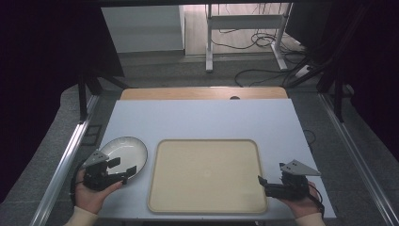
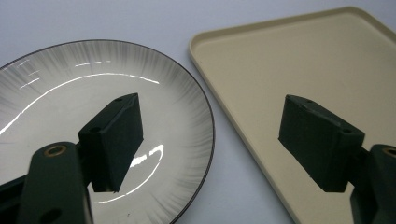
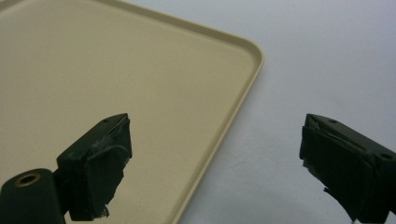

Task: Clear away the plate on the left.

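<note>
While the plate lay on the white table just left of the empty beige tray, the left gripper hovered over its near right edge with jaws spread wide and nothing between them, so the work, which I judged to be moving the plate onto the tray, looked barely begun, with the grasp, lift and placing all left to do. The right gripper waited at the tray's near right corner, likewise agape and empty, straddling the tray's rim. Nothing lay between plate and tray, whose raised lip seemed the only obstacle.
</note>
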The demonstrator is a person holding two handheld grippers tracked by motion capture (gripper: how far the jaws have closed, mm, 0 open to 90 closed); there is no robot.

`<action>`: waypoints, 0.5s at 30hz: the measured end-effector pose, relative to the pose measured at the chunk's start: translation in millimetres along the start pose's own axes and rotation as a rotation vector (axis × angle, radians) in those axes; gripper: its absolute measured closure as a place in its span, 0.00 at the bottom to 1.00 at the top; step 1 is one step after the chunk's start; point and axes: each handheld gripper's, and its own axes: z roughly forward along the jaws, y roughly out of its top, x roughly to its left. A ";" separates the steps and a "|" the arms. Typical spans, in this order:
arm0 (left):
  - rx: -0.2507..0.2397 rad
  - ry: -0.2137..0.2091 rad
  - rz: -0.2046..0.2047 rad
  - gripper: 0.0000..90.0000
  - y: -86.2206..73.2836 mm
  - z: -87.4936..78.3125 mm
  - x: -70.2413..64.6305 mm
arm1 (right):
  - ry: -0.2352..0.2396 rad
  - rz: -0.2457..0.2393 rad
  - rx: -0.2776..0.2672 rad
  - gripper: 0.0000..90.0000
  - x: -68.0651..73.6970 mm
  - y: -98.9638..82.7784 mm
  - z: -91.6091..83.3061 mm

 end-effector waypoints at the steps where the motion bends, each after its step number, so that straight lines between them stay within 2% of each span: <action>1: 0.001 0.000 0.001 0.23 0.1 0.5 0.3 | 0.001 -0.001 0.000 0.11 -0.5 -0.2 0.0; 7: 0.006 0.004 0.005 0.23 -0.4 1.0 -1.1 | 0.010 -0.014 0.009 0.11 -1.0 -2.2 0.0; 15: 0.011 0.004 0.001 0.23 -1.2 1.1 0.9 | 0.014 -0.022 -0.008 0.12 1.0 -1.3 -1.1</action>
